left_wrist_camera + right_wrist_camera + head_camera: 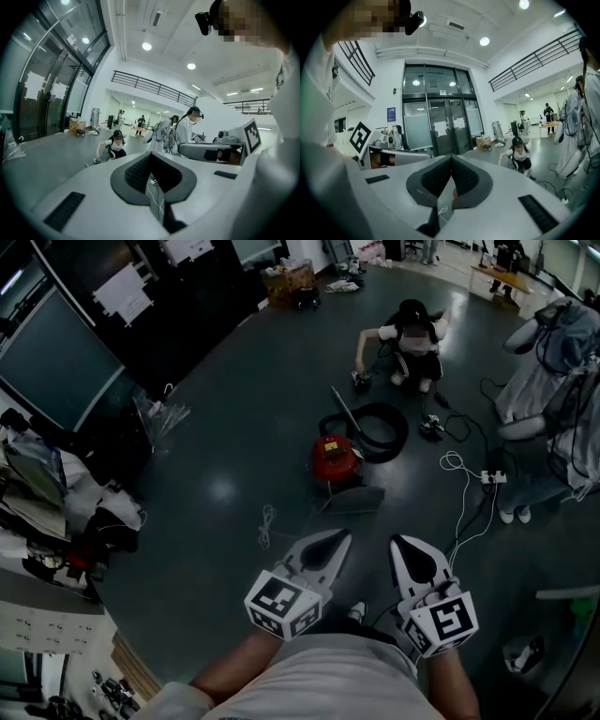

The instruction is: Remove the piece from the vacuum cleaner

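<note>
A small red vacuum cleaner (335,458) stands on the dark floor ahead of me, with its black hose (381,430) coiled to its right and a thin tube sticking up behind it. A flat grey nozzle piece (353,499) lies just in front of it. My left gripper (330,544) and right gripper (410,549) hang side by side near my body, well short of the vacuum. Both are shut with nothing between the jaws. A sliver of red shows through the right gripper's jaws (451,173); the left gripper (151,165) points at floor and a cable.
A person (410,337) crouches on the floor beyond the vacuum. White cables and a power strip (489,477) trail at the right, where other people (548,371) stand. A loose white cord (266,526) lies at the left. Desks, a big screen (52,357) and clutter line the left side.
</note>
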Motion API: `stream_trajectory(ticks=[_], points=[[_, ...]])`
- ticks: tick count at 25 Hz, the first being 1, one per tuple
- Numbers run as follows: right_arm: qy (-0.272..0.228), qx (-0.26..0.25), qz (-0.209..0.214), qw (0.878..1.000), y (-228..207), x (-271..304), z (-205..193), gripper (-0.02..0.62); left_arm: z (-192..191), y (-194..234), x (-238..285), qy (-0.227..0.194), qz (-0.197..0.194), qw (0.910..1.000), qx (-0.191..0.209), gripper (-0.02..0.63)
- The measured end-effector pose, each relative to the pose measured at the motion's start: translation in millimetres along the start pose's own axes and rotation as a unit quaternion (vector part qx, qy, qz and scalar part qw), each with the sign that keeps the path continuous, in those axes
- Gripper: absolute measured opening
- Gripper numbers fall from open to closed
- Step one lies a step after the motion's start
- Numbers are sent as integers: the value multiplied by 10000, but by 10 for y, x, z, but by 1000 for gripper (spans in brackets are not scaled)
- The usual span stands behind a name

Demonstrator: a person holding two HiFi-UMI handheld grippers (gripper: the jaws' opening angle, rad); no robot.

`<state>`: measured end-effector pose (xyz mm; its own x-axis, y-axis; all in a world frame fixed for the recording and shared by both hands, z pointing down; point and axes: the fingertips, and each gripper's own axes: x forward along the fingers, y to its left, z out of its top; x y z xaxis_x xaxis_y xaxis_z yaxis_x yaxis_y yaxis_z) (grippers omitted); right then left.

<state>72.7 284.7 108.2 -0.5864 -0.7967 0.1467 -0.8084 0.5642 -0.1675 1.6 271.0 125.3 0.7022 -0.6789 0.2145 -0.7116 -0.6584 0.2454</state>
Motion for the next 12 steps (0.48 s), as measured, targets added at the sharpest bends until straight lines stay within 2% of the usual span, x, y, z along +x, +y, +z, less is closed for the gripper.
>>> stream_trajectory(ticks=[12], points=[[100, 55, -30, 9999, -300, 339, -58, 12, 24, 268, 315, 56, -24, 10000, 65, 6]])
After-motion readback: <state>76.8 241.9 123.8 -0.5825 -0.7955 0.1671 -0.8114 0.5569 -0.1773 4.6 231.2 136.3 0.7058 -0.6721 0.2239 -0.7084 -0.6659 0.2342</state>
